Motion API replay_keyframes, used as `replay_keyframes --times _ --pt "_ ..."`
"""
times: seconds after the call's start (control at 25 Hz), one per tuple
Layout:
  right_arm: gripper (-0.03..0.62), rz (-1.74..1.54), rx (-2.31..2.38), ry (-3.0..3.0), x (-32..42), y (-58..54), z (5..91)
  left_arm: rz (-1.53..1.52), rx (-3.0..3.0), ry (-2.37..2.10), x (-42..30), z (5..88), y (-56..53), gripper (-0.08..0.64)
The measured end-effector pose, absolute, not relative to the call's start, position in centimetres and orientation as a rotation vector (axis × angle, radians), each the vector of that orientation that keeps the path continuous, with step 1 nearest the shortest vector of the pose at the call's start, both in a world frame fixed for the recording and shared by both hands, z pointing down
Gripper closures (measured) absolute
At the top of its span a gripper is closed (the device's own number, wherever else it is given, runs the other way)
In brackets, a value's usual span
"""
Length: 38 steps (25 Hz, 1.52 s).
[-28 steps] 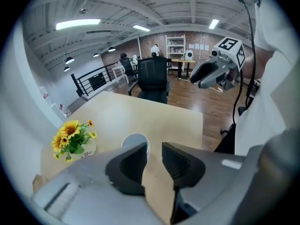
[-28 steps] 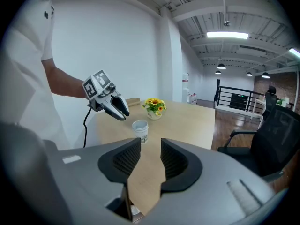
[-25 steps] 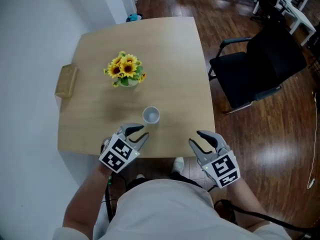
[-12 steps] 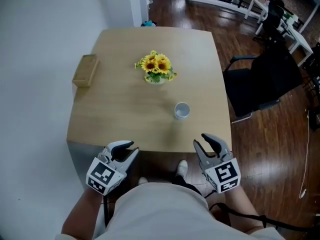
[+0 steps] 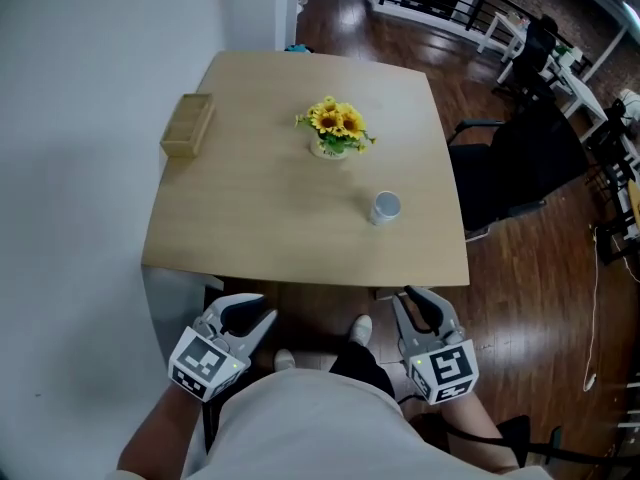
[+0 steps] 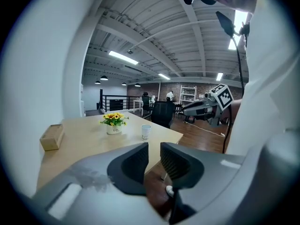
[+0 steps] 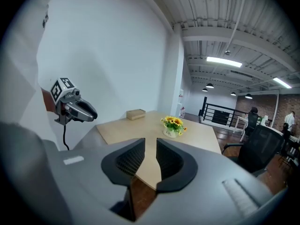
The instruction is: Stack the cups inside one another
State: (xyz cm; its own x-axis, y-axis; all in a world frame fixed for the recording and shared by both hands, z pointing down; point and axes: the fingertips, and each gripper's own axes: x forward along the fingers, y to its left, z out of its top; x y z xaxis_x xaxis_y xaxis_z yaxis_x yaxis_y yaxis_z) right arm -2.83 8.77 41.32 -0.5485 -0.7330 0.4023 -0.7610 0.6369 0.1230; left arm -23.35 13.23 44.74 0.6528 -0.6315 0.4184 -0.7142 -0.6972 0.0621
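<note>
A single white cup [image 5: 386, 208] stands upright on the wooden table [image 5: 260, 228], right of centre; it also shows in the left gripper view [image 6: 146, 131]. No other cup is in sight. Both grippers hang off the table's near edge, close to the person's body. My left gripper [image 5: 260, 310] [image 6: 153, 150] has a narrow gap between its jaws and holds nothing. The jaws of my right gripper [image 5: 421, 305] [image 7: 150, 149] are closing, also with nothing between them. Each gripper appears in the other's view: the right gripper [image 6: 190, 109] and the left gripper [image 7: 91, 112].
A pot of sunflowers [image 5: 338, 131] stands mid-table, and a small wooden box [image 5: 187, 125] lies at its left edge. A black office chair [image 5: 520, 163] stands right of the table. A white wall runs along the left. The floor is dark wood.
Both grippers have drawn back from the table's front edge toward the body. The right gripper's jaws have narrowed. The table and cup now sit farther ahead in the head view.
</note>
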Motion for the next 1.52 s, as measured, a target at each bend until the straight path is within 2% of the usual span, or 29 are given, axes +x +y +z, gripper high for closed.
replay_keyframes --times 0.36,0.8,1.52 --pt "0.518 0.093 1.229 -2.439 -3.7 12.9 40.8 0.451 2.647 -1.109 -24.6 44.3 15.7 0.476" --pt "0.575 0.107 1.327 -2.414 -3.7 13.8 40.7 0.456 2.652 -1.078 -24.8 45.1 16.7 0.476" --pt "0.578 0.081 1.29 -2.424 -5.2 15.0 40.6 0.43 2.648 -1.072 -25.3 45.3 18.5 0.476"
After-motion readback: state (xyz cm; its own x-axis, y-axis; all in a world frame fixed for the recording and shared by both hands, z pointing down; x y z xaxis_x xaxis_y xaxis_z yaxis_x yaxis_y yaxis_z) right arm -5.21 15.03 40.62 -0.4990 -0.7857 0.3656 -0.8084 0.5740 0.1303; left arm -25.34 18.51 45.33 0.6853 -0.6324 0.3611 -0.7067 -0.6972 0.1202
